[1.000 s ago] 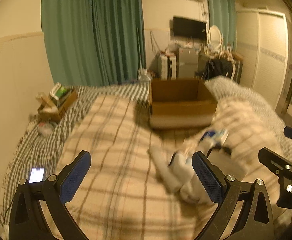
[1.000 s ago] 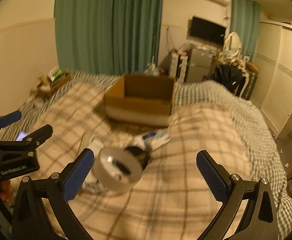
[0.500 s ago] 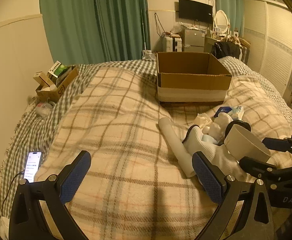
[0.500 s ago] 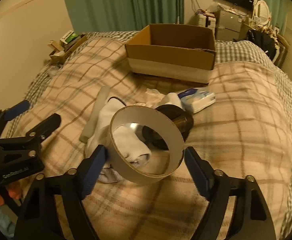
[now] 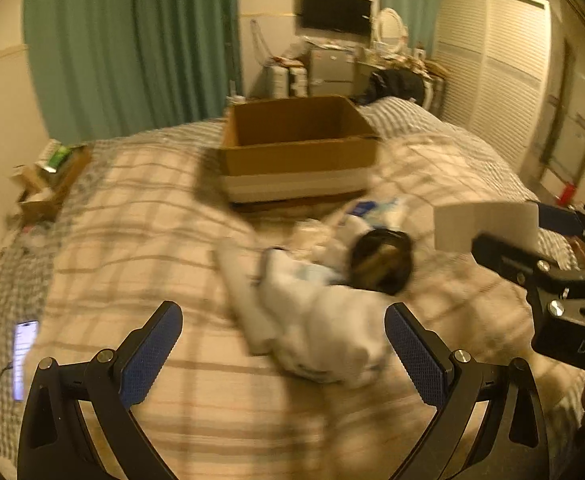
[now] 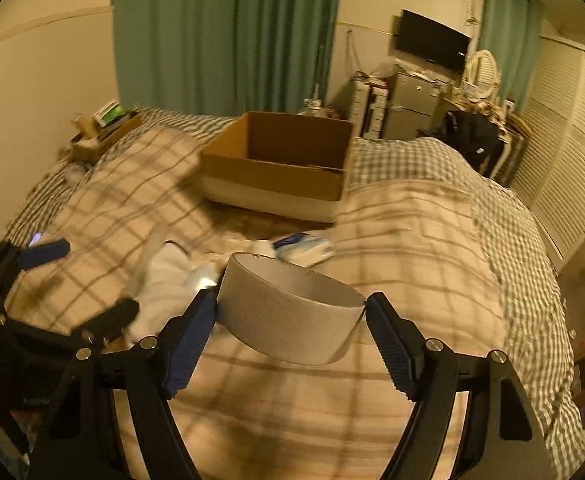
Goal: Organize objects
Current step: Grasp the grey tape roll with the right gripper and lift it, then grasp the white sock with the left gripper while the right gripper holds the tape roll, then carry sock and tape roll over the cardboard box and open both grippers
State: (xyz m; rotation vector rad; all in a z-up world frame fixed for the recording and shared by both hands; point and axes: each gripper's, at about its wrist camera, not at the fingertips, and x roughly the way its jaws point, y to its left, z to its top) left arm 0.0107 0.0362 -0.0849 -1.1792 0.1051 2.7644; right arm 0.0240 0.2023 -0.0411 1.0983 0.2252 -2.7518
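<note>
My right gripper [image 6: 290, 326] clamps the wide cardboard ring [image 6: 292, 312] by its outer wall, lifted above the plaid blanket [image 6: 412, 240]; my left gripper [image 5: 282, 350] hangs spread wide and empty over the pile of white cloths [image 5: 316, 320]. To finish well, I carry the ring level over the near rim of the open cardboard box [image 6: 280, 168], lower it inside, then part my fingers; squeezing harder would likely buckle the thin wall.

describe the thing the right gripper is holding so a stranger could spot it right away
Find the open cardboard box on the plaid blanket; in front of it lies a heap of white socks. Lifted clear of that heap, clamped in the right gripper, is a wide white tape ring: rigid, hollow and round, unlike its soft neighbours.
</note>
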